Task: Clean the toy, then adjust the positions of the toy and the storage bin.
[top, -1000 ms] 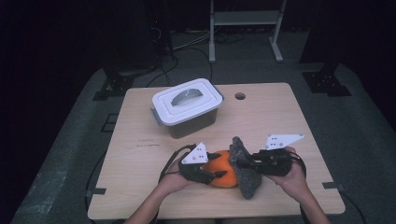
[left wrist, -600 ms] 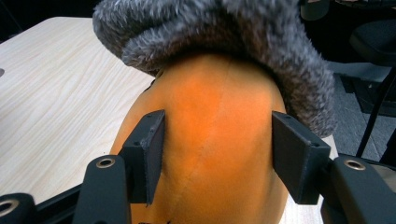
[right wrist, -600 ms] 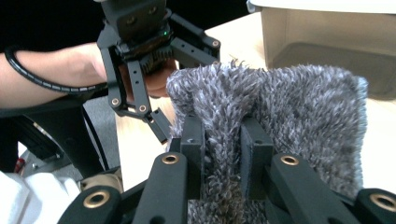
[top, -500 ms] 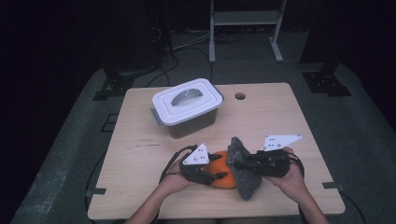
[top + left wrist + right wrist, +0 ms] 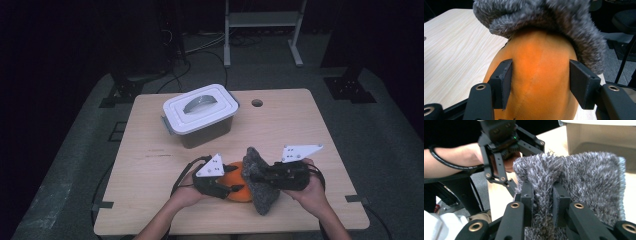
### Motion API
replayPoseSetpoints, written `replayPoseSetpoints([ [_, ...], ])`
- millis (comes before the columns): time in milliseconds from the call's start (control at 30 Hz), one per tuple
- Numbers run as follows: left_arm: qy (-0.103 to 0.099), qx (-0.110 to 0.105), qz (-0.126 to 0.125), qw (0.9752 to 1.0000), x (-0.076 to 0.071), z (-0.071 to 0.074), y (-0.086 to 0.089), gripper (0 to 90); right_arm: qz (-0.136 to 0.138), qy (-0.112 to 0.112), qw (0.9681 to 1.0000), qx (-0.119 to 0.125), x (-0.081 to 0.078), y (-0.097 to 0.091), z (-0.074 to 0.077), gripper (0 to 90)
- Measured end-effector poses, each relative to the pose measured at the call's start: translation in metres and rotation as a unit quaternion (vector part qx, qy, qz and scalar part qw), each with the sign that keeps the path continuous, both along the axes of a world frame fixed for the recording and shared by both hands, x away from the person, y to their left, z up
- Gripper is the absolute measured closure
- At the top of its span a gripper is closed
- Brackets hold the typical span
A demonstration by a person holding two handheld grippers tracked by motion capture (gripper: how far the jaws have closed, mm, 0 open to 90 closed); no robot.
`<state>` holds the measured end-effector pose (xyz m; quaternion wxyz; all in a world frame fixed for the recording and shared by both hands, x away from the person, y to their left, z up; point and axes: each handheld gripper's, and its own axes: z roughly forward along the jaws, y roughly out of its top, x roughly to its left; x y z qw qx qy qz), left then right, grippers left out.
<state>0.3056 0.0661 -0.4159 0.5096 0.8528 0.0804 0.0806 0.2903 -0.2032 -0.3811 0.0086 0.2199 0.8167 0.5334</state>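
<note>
Near the table's front edge, the left gripper clamps an orange plush toy between its jaws, while the right gripper pinches a fold of grey furry cloth draped against the toy. Behind them, toward the far-left corner, sits a lidded white box.

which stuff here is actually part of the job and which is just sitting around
In the job:
- orange cushion, clamped by the left gripper
- grey furry cover, pinched by the right gripper, draped over the cushion

Lying about:
- lidded plastic box, apart from both grippers
- table
</note>
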Motion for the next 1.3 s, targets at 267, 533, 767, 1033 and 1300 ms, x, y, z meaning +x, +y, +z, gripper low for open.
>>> replayPoseSetpoints([
  [267,-0.007,0.008,-0.004,0.9999,-0.002,0.000,-0.006,40.4,-0.016,0.019,0.9993,-0.027,0.005,-0.020,-0.013,74.7],
  [533,0.006,0.013,0.005,0.9999,0.004,0.005,-0.003,14.0,-0.013,0.024,0.9993,-0.025,0.007,-0.020,-0.015,74.7],
  [767,-0.002,0.013,0.014,0.9998,0.003,0.007,0.001,46.4,-0.025,0.011,0.9996,0.007,0.009,-0.020,-0.003,75.1],
  [1033,-0.019,0.023,0.055,0.9980,0.007,0.015,0.018,48.0,-0.030,0.017,0.9994,0.000,0.018,-0.009,-0.010,75.0],
  [1300,-0.006,0.031,0.041,0.9987,0.005,0.009,0.014,41.8,-0.038,0.037,0.9983,0.025,0.025,-0.010,-0.016,75.0],
])
